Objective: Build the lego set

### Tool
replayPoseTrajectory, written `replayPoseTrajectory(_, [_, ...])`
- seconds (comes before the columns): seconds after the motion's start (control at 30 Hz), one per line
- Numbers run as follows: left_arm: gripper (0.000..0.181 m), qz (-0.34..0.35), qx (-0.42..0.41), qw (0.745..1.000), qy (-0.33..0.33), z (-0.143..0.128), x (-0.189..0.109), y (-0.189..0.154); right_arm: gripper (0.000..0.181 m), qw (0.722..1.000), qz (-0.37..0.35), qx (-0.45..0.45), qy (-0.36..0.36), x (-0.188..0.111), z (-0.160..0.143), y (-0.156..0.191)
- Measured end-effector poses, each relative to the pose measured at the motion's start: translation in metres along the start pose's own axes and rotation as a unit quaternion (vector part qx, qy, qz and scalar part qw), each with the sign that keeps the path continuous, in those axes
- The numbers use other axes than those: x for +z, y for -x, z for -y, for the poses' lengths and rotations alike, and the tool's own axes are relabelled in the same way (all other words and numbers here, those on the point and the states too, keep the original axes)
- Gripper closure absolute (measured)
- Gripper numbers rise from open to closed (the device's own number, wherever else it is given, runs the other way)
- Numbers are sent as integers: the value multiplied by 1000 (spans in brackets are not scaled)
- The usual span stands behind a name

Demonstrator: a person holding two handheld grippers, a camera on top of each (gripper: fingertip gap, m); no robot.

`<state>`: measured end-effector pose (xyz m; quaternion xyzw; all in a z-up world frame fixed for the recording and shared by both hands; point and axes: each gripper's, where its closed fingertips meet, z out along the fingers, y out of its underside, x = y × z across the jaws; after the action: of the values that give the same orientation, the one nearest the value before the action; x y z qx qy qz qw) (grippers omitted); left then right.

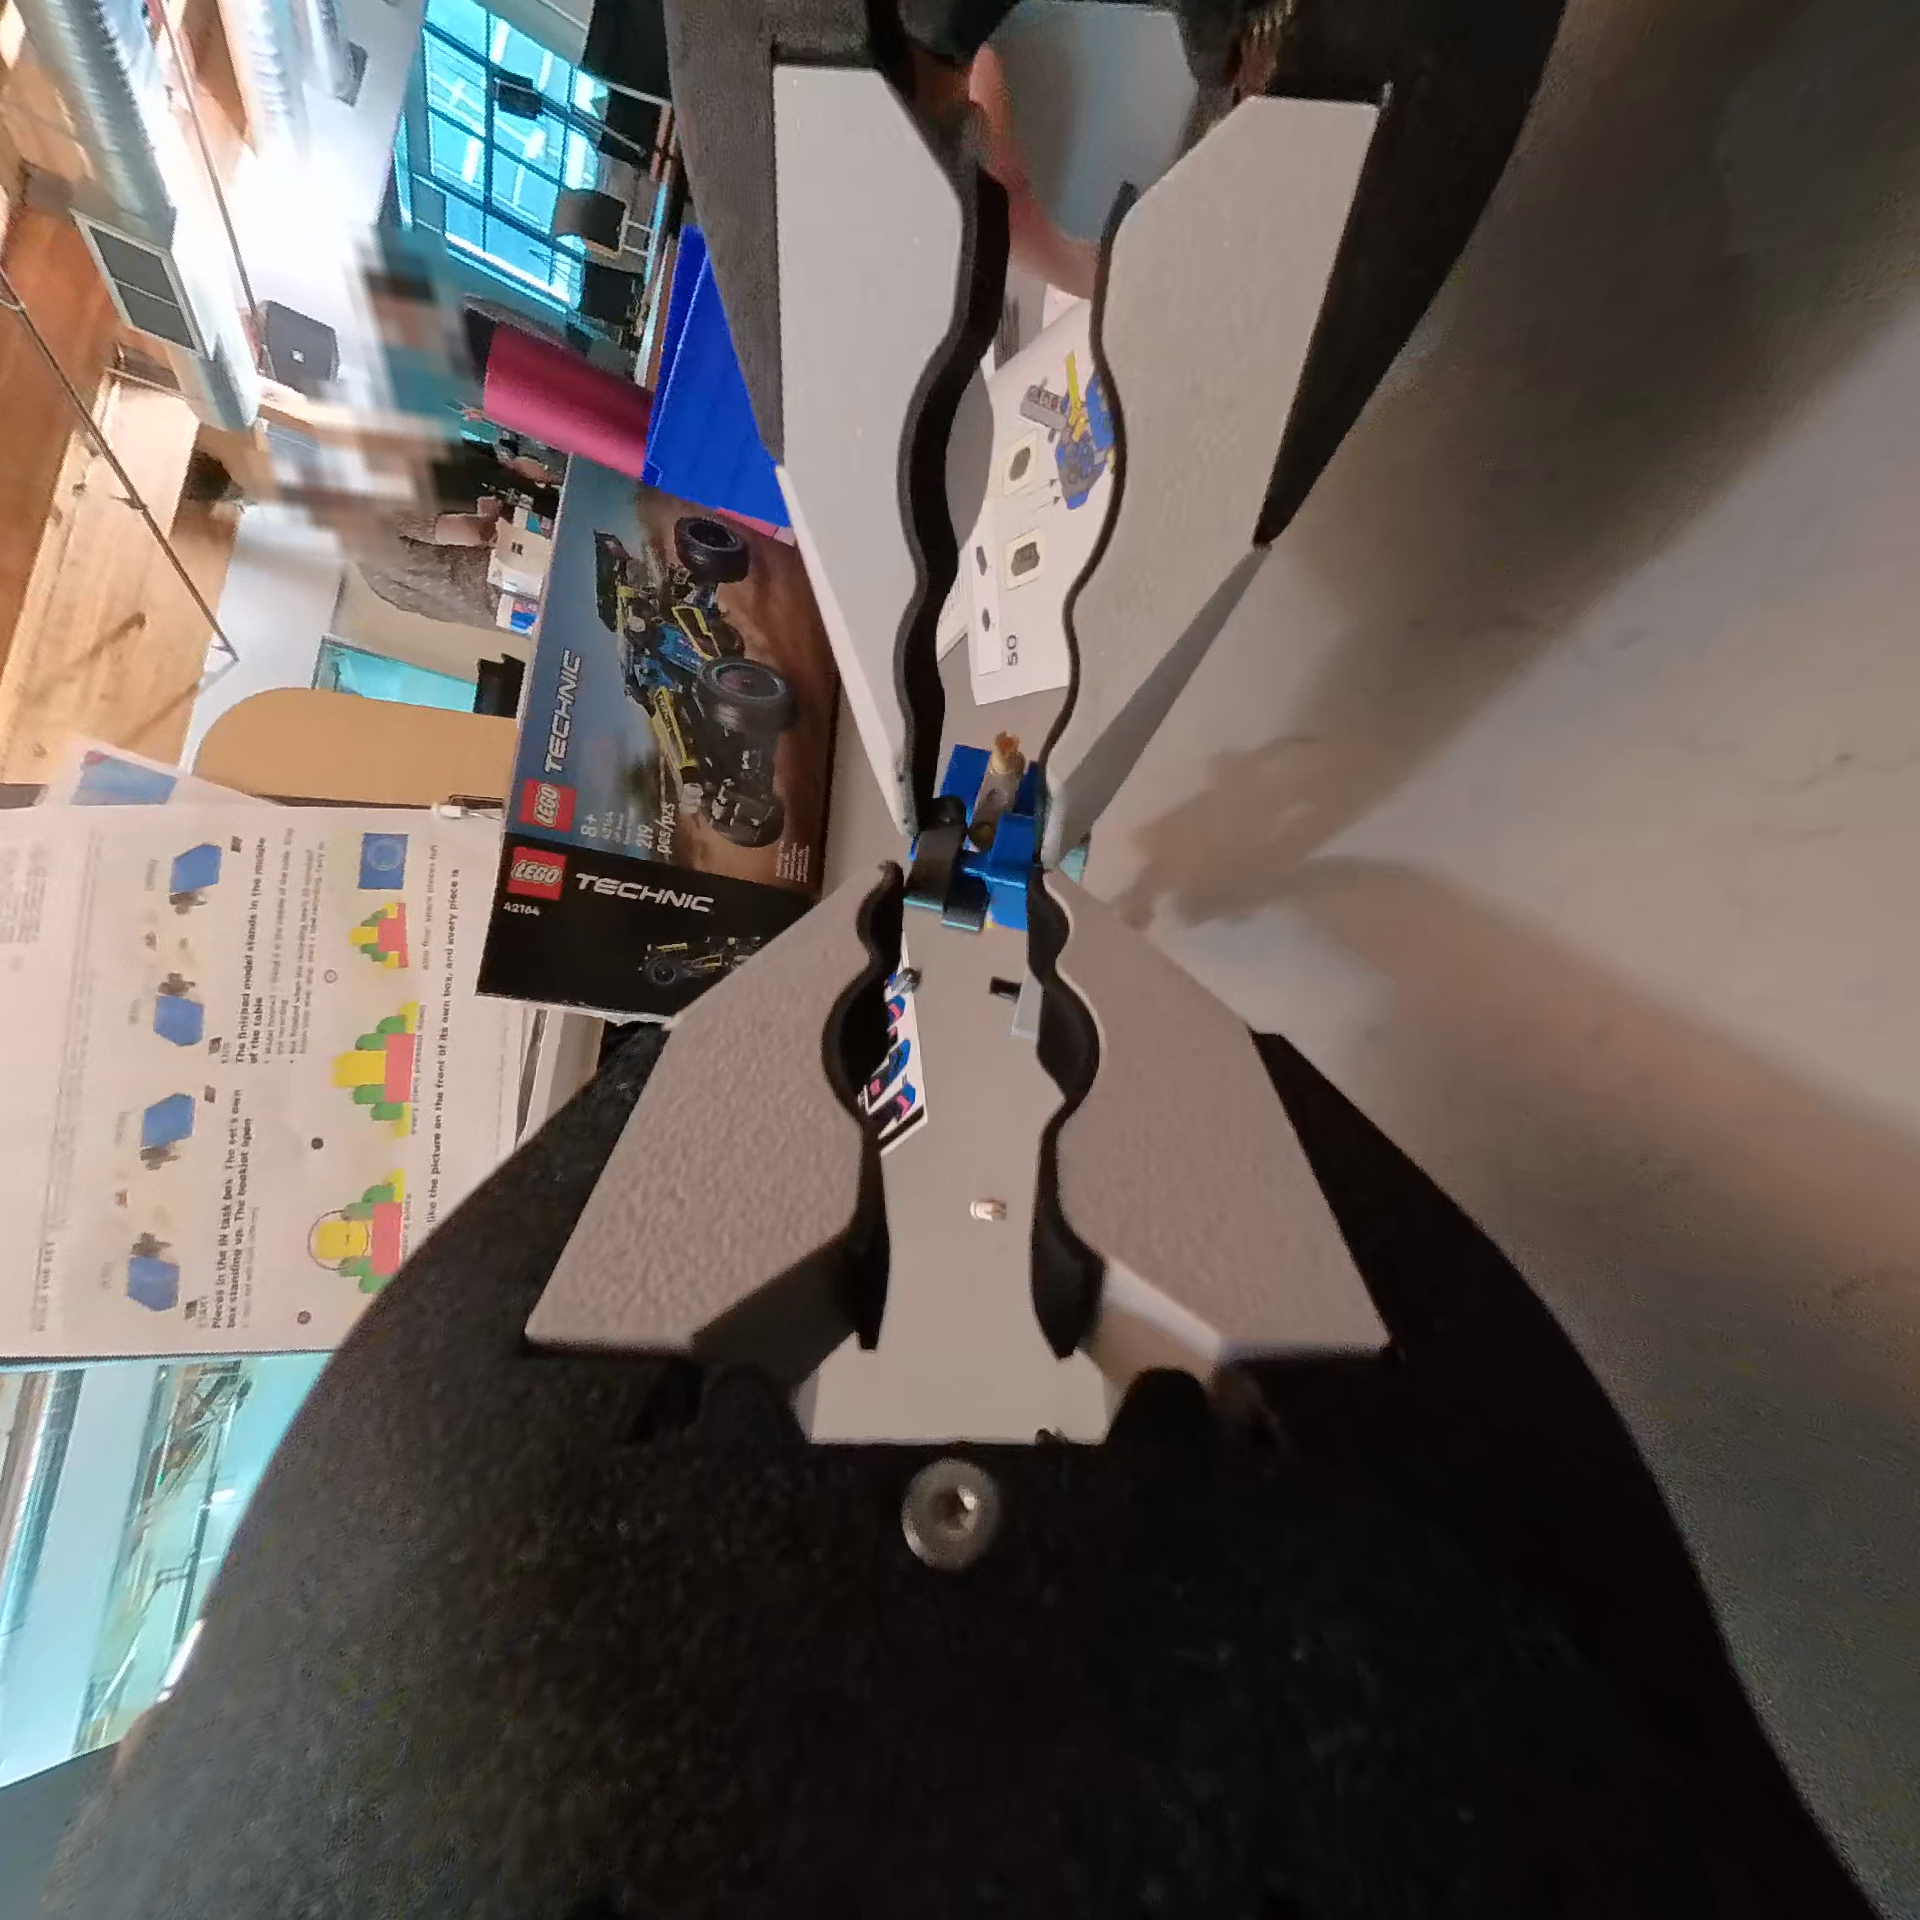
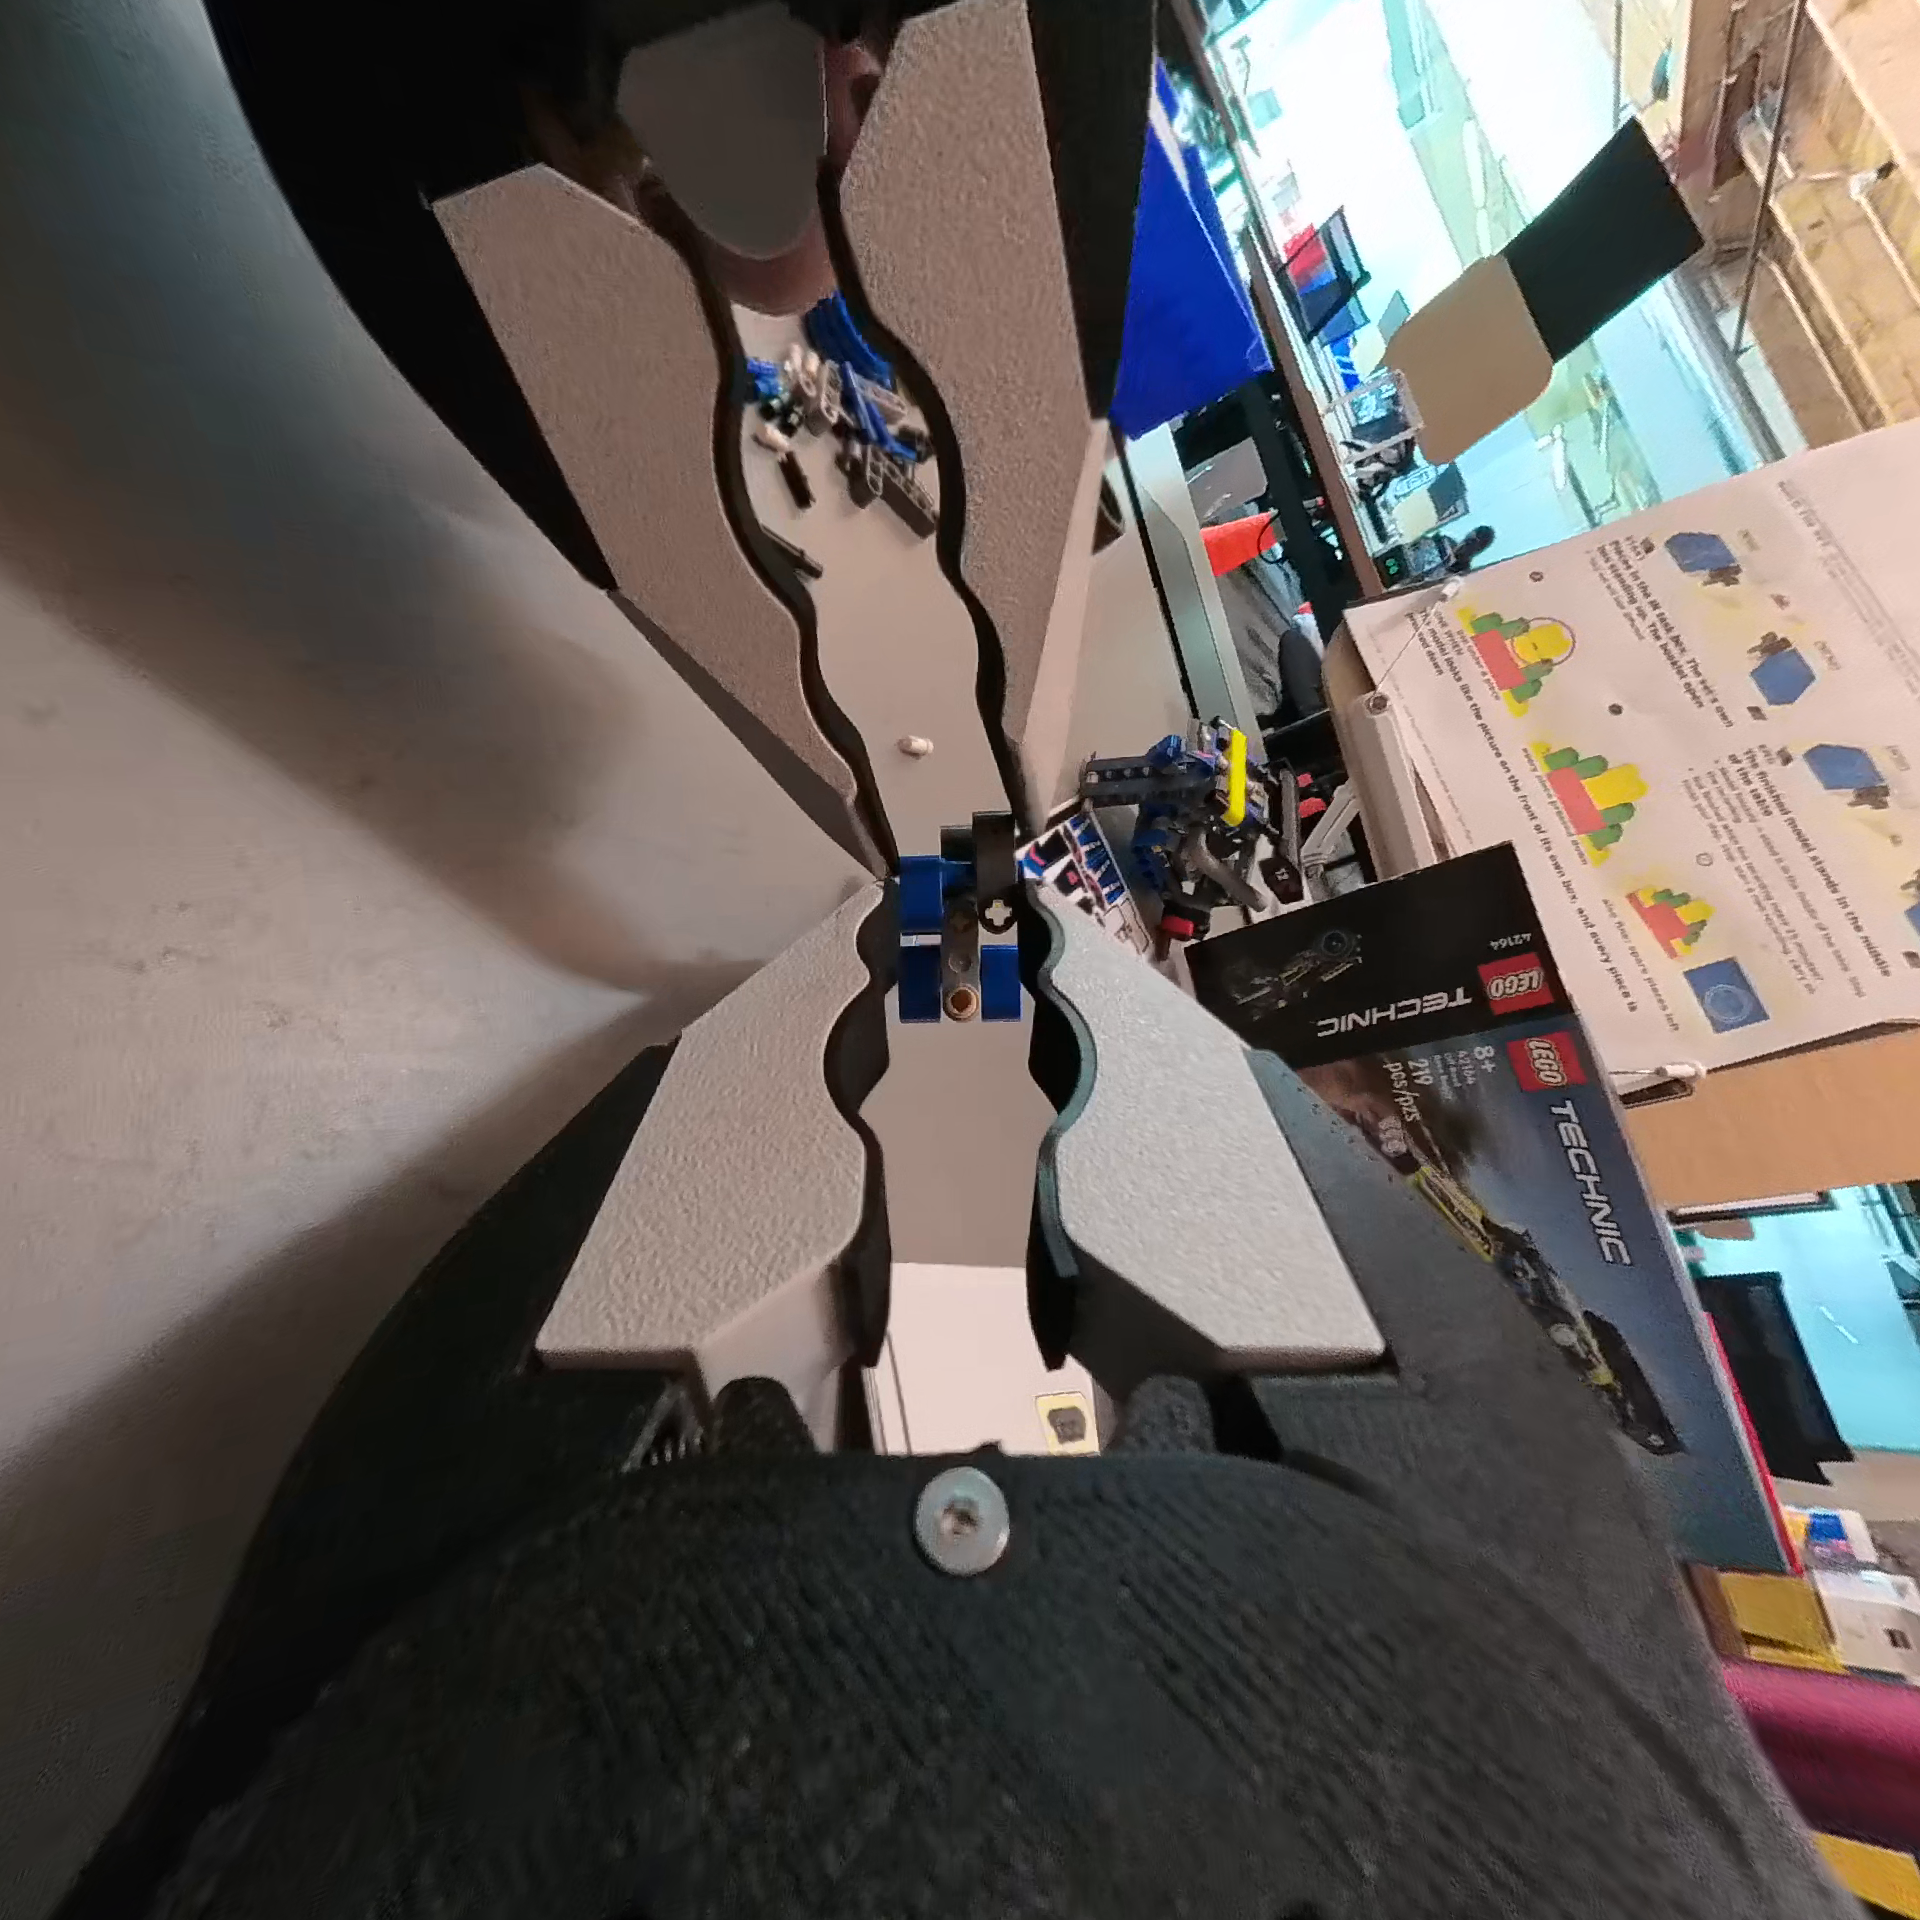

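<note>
A small blue Lego sub-assembly (image 1: pixel 1006 885) with a black connector and a grey pin is held between both grippers above the grey table. My left gripper (image 1: pixel 966 896) comes from the bottom of the left wrist view and is shut on it. My right gripper (image 1: pixel 977 816) comes from the top, tip to tip with the left. In the right wrist view my right gripper (image 2: pixel 961 914) is shut on the same assembly (image 2: pixel 920 904), and the left gripper (image 2: pixel 935 836) reaches in from the top.
A partly built blue, grey and yellow car model (image 2: pixel 1195 821) stands by a sticker sheet (image 2: pixel 1081 852). Loose pieces (image 2: pixel 842 416) lie farther off. The set's box (image 1: pixel 665 748), an open booklet (image 1: pixel 1039 499), a small white pin (image 1: pixel 987 1208) and an illustrated sheet (image 1: pixel 239 1070) are around. My left and right fingertips are right by each other.
</note>
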<state>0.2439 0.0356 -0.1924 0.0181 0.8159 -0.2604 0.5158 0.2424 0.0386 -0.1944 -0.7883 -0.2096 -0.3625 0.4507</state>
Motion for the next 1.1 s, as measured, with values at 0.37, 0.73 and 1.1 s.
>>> replayPoseTrajectory(0.37, [162,-1,-14,1000,-16,3,-2,3,161,1000,1,-17,-11,-5,1,-2])
replayPoseTrajectory(0.73, [163,-3,8,1000,-2,0,-1,2,161,1000,-3,-27,6,-2,0,-1])
replayPoseTrajectory(1.1, [163,-22,12,1000,1,-2,-1,-3,161,1000,10,-17,16,0,-1,4])
